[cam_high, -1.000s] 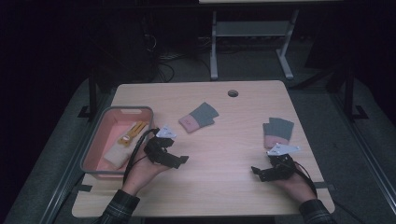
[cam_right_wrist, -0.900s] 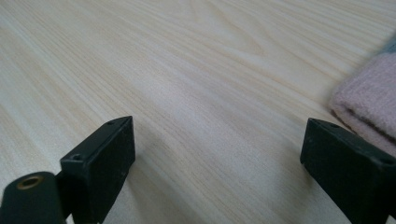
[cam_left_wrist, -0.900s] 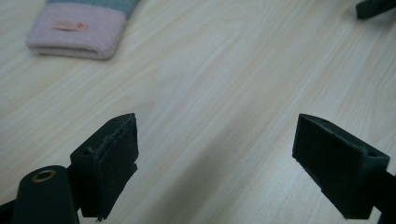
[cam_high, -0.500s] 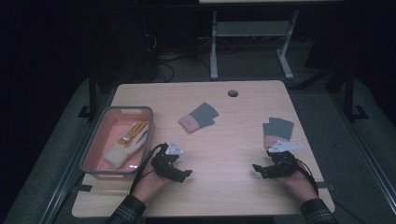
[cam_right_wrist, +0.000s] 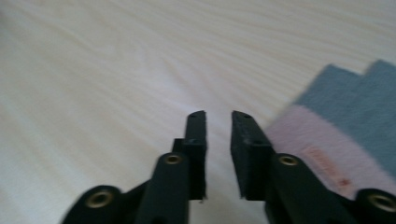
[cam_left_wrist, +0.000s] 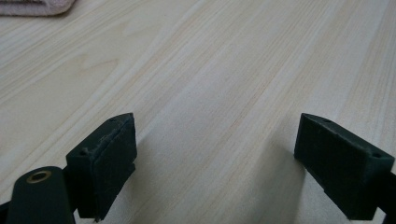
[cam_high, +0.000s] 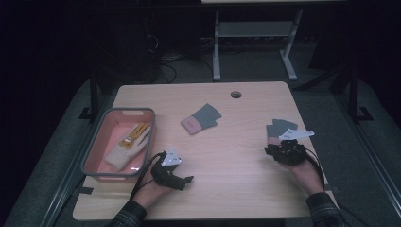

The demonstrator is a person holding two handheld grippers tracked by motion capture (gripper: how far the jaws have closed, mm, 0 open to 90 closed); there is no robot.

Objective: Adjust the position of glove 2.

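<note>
A dark room surrounds the pale wooden counter (cam_high: 222, 161), and from the high view we see a pink tray (cam_high: 94, 151) with a grey rim at its left side, holding a cream and yellow glove (cam_high: 126, 146). A grey and pink glove (cam_high: 201, 118) lies flat near the middle of the counter, and a second grey and pink glove (cam_high: 279, 128) lies near the right edge. The right gripper (cam_high: 273, 150) sits at the near end of that second glove, while the left gripper (cam_high: 189, 179) rests low over bare wood, just beside the tray's near corner. In the left gripper view we see its jaws standing wide apart above plain wood, nothing between them, with a pink cloth edge (cam_left_wrist: 37, 7) at the top left corner. In the right gripper view we see the jaws have just been closing; a narrow gap remains and nothing lies in it, the pink cuff of the glove (cam_right_wrist: 327, 154) lying just beside the right-hand jaw.
</note>
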